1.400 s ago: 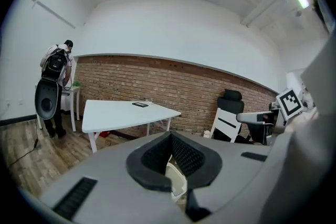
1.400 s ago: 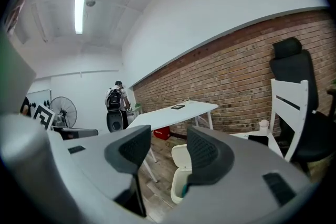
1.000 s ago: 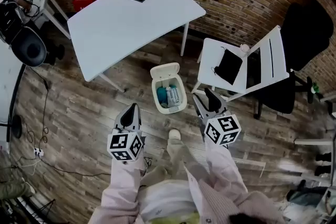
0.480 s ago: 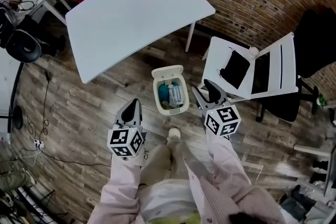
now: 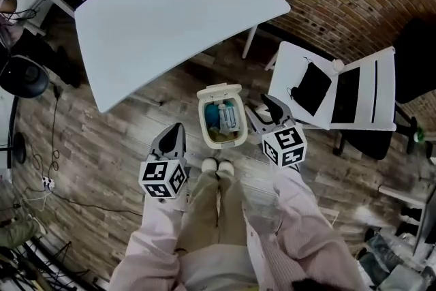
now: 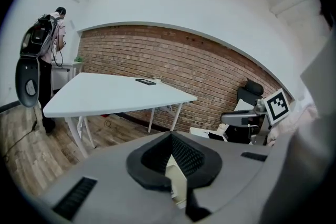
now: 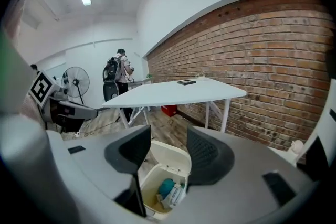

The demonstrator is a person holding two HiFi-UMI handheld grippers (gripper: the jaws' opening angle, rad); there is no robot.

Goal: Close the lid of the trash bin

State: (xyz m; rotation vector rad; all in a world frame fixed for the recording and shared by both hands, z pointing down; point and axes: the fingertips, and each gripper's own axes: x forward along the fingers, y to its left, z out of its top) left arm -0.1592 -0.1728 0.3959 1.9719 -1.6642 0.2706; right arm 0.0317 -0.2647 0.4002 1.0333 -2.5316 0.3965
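The person has stepped forward, toward the near edge of the desk (image 5: 170,24). The trash bin (image 5: 204,120), which lay well ahead of both tools, now stands on the floor (image 5: 102,140) just beyond the shoes (image 5: 218,165). That brings it within reach, so closing looks ready to begin, though nothing has touched the bin yet.

The left tool (image 5: 176,129) hangs near the bin's left side, apart from it. In the left gripper view its jaws are pressed together with nothing between them, and a sliver of the bin shows below them.

Between the tools, the bin is open, with a blue-green item and a printed packet inside. Its lid (image 5: 219,89) is tipped back on the far side, toward the desk, and is not yet down.

The right tool (image 5: 262,109) has come in closest. It is just beside the bin's right rim, near the hinge end. Its jaws are spread and empty, and the right gripper view frames the raised lid (image 7: 170,153) between them, lower down and ahead. This tool seems better placed to push the lid over.
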